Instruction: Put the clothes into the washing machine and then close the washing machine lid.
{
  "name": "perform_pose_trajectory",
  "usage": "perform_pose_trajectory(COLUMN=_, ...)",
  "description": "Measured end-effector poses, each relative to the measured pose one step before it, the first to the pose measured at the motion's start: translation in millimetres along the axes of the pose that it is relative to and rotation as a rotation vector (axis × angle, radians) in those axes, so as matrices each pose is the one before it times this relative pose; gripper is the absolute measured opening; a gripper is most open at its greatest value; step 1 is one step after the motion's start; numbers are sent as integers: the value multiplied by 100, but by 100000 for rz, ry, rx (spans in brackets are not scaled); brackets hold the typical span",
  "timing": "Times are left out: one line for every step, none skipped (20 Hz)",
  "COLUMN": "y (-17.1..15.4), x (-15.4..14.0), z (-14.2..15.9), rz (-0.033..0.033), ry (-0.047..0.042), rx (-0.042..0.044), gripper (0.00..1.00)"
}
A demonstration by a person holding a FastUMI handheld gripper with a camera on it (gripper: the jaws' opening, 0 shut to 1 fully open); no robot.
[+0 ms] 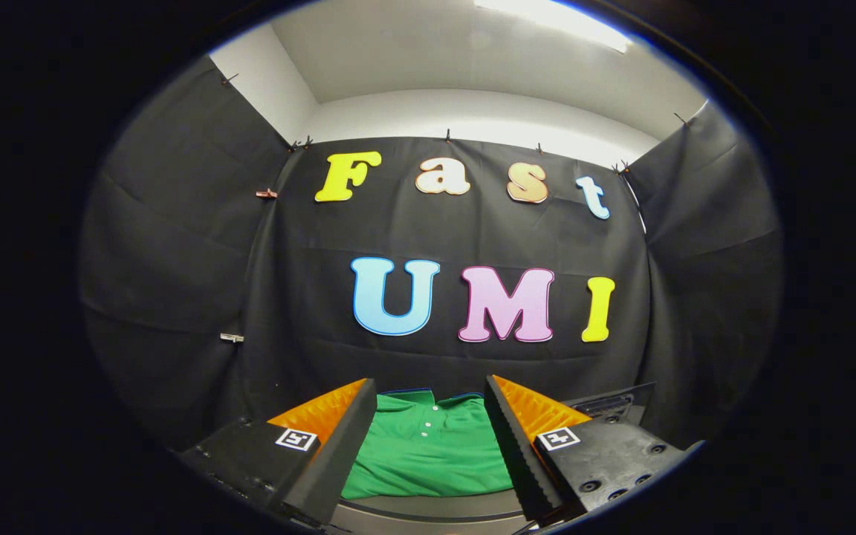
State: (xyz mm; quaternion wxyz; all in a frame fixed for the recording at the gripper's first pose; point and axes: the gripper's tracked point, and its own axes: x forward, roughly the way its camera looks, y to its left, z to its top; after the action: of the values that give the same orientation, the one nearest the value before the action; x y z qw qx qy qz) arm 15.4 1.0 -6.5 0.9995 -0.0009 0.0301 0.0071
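My fingers (pixel 428 416) stand wide apart, with nothing between the pads; neither pad touches anything that I can see. Each finger carries a small square marker tag on its upper face.

Green shirt (pixel 428 453): lies flat in the gap between my fingers and just ahead of them, lower than the tips. It is a polo type, with its collar at the far end, toward the booth wall, and a short placket with three pale buttons running down the middle. The cloth shows a few soft folds near the left finger. The collar edge has a thin dark-blue trim.

The shirt rests on a grey surface (pixel 428 513) whose near rim curves below the cloth. I cannot tell whether this is the desk or part of the machine.

Far right, just beyond my right finger, a dark flat panel (pixel 614 401) with a ribbed slot stands tilted; what it belongs to I cannot tell.

Behind all this hangs the black cloth wall (pixel 175 260), pinned with small clips along its top edge. White ceiling above it, with a bright light strip (pixel 554 18) at far right.
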Motion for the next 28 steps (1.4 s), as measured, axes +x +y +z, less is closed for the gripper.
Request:
perform_pose_trajectory(y=-392, x=426, z=240, rz=-1404, ry=559, rx=639, gripper=92)
perform_pose_trajectory(y=-111, x=480, z=286, rz=-719, ry=467, rx=968, gripper=92)
perform_pose_trajectory(y=-71, x=439, z=175, rz=-414, ry=713, rx=645, gripper=92)
perform_pose_trajectory(y=-51, x=467, z=78, rz=-450, ry=934, rx=236, gripper=92)
perform_pose_trajectory(y=-55, x=438, z=38, rz=-412, ry=1252, rx=290, gripper=92)
perform_pose_trajectory(y=-128, x=442, z=-92, rz=-636, ry=1639, rx=614, gripper=92)
perform_pose_trajectory(y=-36, x=500, z=11, rz=-499, ry=1501, rx=940, gripper=92)
perform_pose_trajectory(y=-137, x=428, z=82, rz=-696, ry=1217, rx=809, gripper=92)
perform_pose_trajectory(y=-67, x=389, z=-36, rz=-568, ry=1335, rx=860, gripper=91)
perform_pose_trajectory(y=177, x=428, z=-137, rz=30, ry=1684, rx=545, gripper=90)
perform_pose_trajectory(y=254, x=260, z=-275, rz=1034, ry=2212, rx=643, gripper=88)
perform_pose_trajectory(y=398, x=312, z=-508, rz=1747, ry=2875, rx=111, gripper=88)
perform_pose_trajectory(y=920, x=310, z=-687, rz=3878, ry=4147, rx=78, gripper=88)
perform_pose_trajectory(y=466, x=82, z=-1076, rz=2626, ry=5208, rx=-1238, gripper=88)
perform_pose_trajectory(y=5, x=484, z=-707, rz=425, ry=4439, rx=-1076, gripper=90)
perform_pose_trajectory(y=-158, x=823, z=-683, rz=552, ry=4454, rx=-909, gripper=91)
perform_pose_trajectory(y=-169, x=335, z=-698, rz=109, ry=3718, rx=-574, gripper=89)
perform_pose_trajectory(y=60, x=352, z=-578, rz=235, ry=3432, rx=-188, gripper=90)
perform_pose_trajectory(y=119, x=439, z=-538, rz=815, ry=3340, rx=506, gripper=89)
perform_pose_trajectory(y=452, x=436, z=-942, rz=2520, ry=3732, rx=142, gripper=90)
perform_pose_trajectory(y=147, x=603, z=-949, rz=806, ry=2803, rx=-873, gripper=90)
perform_pose_trajectory(y=-380, x=1069, z=-847, rz=-1291, ry=2802, rx=-1904, gripper=90)
perform_pose_trajectory(y=-374, x=1060, z=-800, rz=-1172, ry=2993, rx=-1727, gripper=90)
perform_pose_trajectory(y=-403, x=1082, z=-651, rz=-613, ry=2832, rx=-1111, gripper=90)
perform_pose_trajectory(y=-213, x=776, z=-518, rz=172, ry=2440, rx=-582, gripper=90)
perform_pose_trajectory(y=-88, x=833, z=-522, rz=74, ry=2317, rx=-641, gripper=90)
perform_pose_trajectory(y=-83, x=991, z=-754, rz=535, ry=2921, rx=-224, gripper=90)
perform_pose_trajectory(y=32, x=1007, z=-1038, rz=1503, ry=3921, rx=801, gripper=90)
